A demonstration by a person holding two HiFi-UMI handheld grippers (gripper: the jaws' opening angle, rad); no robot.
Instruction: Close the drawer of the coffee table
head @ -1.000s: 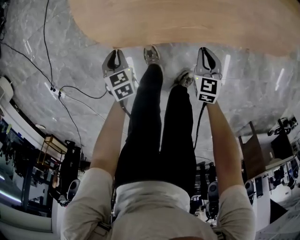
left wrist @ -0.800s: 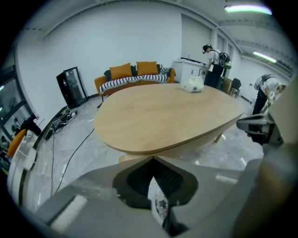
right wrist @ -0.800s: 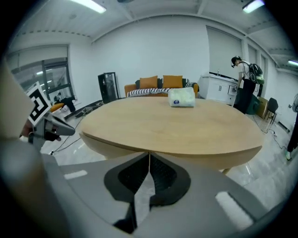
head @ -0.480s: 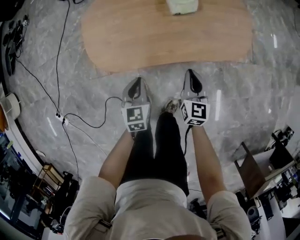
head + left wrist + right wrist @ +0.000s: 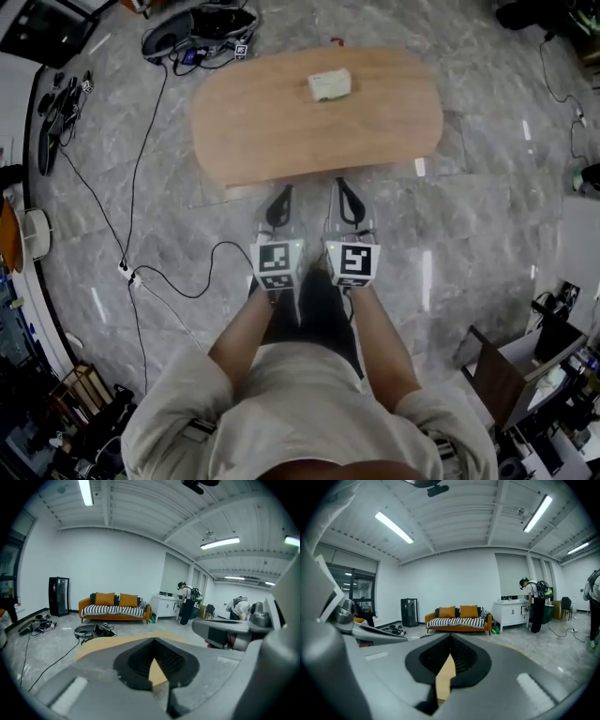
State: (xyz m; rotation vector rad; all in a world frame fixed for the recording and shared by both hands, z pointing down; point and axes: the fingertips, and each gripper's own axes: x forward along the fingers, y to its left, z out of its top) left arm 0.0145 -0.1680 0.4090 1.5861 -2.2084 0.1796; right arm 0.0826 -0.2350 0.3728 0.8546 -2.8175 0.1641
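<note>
The coffee table (image 5: 281, 122) is an oval light-wood top, seen whole from above, with a small pale box (image 5: 329, 84) on it. No open drawer shows along its near edge. My left gripper (image 5: 281, 192) and right gripper (image 5: 343, 184) hang side by side over the floor just short of that edge, both shut and empty. In the left gripper view the closed jaws (image 5: 153, 640) point across the table top (image 5: 108, 644), with the right gripper (image 5: 225, 632) beside them. In the right gripper view the jaws (image 5: 451, 638) are also closed, and the table (image 5: 446, 674) shows below them.
Black cables (image 5: 141, 234) and a power strip (image 5: 127, 272) lie on the grey marble floor to the left. A pile of gear (image 5: 197, 28) sits beyond the table. Farther off are an orange sofa (image 5: 115, 606), a white cabinet (image 5: 513, 613) and people standing (image 5: 186, 603).
The head has risen, so the whole table top now shows and looks smaller. Both grippers have lifted away from the table's edge and drawn closer together.
</note>
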